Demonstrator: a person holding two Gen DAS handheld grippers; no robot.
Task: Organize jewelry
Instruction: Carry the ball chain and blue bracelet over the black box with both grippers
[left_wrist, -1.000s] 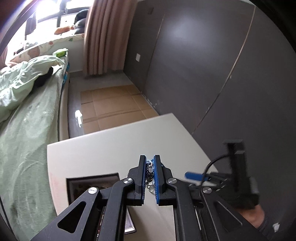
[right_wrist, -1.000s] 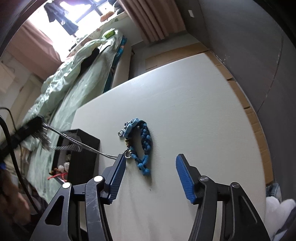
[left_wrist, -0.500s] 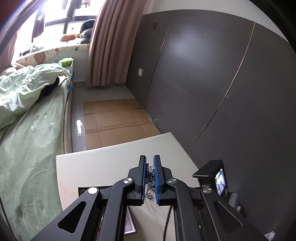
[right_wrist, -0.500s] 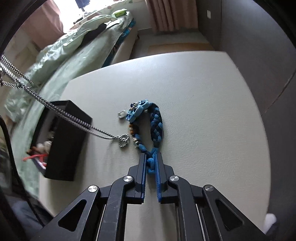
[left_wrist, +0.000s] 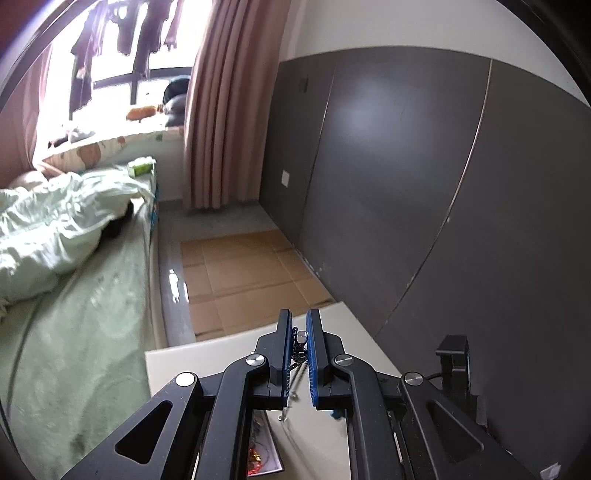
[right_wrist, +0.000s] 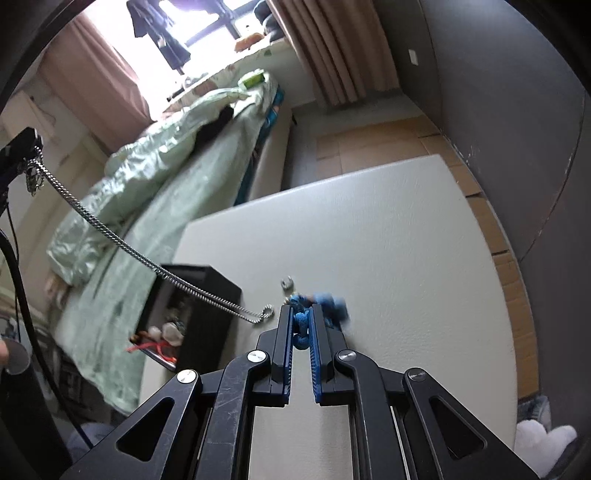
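Jaws of right gripper clamped on blue braided cord bracelet, woven loop bunched just past fingertips, above white table. Left gripper jaws pinched on silver chain, twisted metal links slanting down to ring end left of right jaws. One black square box left of right jaws: beads, red string inside. One small silver ring on table ahead.

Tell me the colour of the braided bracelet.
Blue braided bracelet, clearest in the right wrist view.
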